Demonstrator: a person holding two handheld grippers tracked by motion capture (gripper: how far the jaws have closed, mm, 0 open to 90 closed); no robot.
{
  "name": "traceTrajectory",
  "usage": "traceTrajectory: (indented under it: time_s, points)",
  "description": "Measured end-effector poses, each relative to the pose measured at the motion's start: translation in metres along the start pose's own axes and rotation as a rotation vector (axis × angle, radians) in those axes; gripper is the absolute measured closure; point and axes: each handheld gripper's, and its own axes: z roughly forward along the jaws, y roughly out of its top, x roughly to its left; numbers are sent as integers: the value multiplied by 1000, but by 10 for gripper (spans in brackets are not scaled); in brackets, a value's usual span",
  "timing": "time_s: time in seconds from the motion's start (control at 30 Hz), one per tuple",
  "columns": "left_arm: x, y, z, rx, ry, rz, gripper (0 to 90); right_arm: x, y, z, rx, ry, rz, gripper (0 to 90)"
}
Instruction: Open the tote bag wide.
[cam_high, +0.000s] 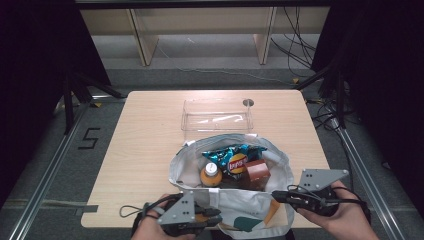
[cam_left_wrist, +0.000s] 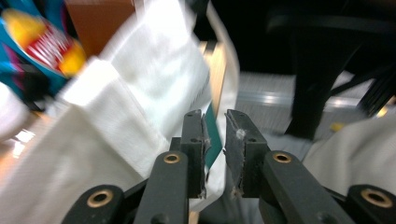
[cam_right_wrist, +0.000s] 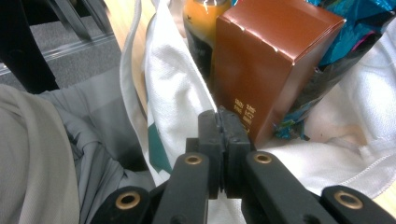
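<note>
Honestly, the right gripper (cam_right_wrist: 223, 122) is clamped on the tote bag (cam_high: 282, 172) rim, while the left gripper (cam_left_wrist: 215, 135) sits slightly open, gripping nothing. With one side loose, the bag could sag and tip the juice bottle (cam_high: 211, 174).

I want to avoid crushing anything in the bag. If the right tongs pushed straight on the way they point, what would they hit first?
Probably the brown box. The right tongs, shut on the bag's white rim, point straight at its lower edge, with the juice bottle just left of it. How much gap remains is unclear.
</note>
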Motion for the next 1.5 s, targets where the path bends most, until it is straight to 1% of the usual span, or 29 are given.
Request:
traceTrajectory:
  time_s: [0.1,0.17,0.2,0.3,0.33,0.37,0.4,0.47,0.5,0.57,0.67,0.73,0.77,0.8,0.83,0.9,0.93,0.97,1.03,1.1,1.17,1.2,1.23,1.27,1.3,1.33,1.37,1.43,1.5]
  points:
    - [6,-3,17,30,21,-25,779,2,0,-1,-10,-3,6,899]
    - [7,-4,26,54,32,-26,784,2,1,-2,-31,3,-17,899]
    - [8,-4,29,62,40,-21,782,4,1,-3,-34,17,4,900]
    - [9,-5,38,51,66,-34,789,5,1,-5,-68,66,-40,900]
    - [9,-5,40,41,84,-41,792,8,1,-5,-68,81,-24,900]
    - [10,-5,40,42,91,-50,792,7,0,-4,-71,90,-47,900]
    - [12,-6,42,25,104,-41,794,8,0,-4,-61,108,-56,900]
    - [13,-7,43,18,117,-55,793,9,-3,-3,-26,153,-54,900]
    - [13,-8,44,21,125,-67,792,10,-4,-1,-7,169,-62,900]
    - [14,-8,44,27,132,-56,788,12,-6,4,34,202,-67,900]
    - [14,-8,44,28,122,-57,768,14,-10,15,103,201,-82,900]
    - [14,-8,43,32,120,-33,766,14,-10,24,117,216,-80,900]
    - [13,-9,42,27,124,-41,767,15,-10,27,138,209,-77,900]
    - [12,-10,41,25,125,-56,768,16,-10,30,143,203,-91,900]
    - [12,-10,39,30,118,-51,769,17,-10,32,166,201,-76,900]
    - [9,-9,33,21,113,-50,770,17,-9,37,182,185,-100,900]
    - [8,-8,28,16,109,-44,772,19,-10,38,204,177,-81,900]
    - [6,-7,24,2,93,-61,772,19,-11,40,211,170,-83,900]
    - [2,-1,8,-20,73,-30,775,20,-12,42,228,158,-59,900]
    - [-3,5,-6,-54,65,-29,776,19,-14,45,227,166,-67,900]
    - [-4,12,-22,-80,100,20,767,20,-15,48,237,167,-57,900]
    - [-3,15,-30,-79,149,45,749,21,-16,48,241,167,-60,900]
    - [-1,15,-34,-73,177,74,699,22,-18,50,250,164,-46,900]
    - [4,14,-38,-61,200,72,661,22,-19,51,256,156,-42,900]
    - [12,10,-39,-11,189,55,618,21,-19,52,254,166,-59,900]
    - [18,5,-38,30,177,51,556,22,-21,53,264,160,-29,900]
    - [21,-1,-36,54,178,40,540,21,-23,54,263,169,-34,900]
    - [26,-11,-30,126,128,23,499,20,-25,56,268,176,-20,900]
    - [30,-21,-21,155,112,28,505,19,-27,59,277,181,-10,900]
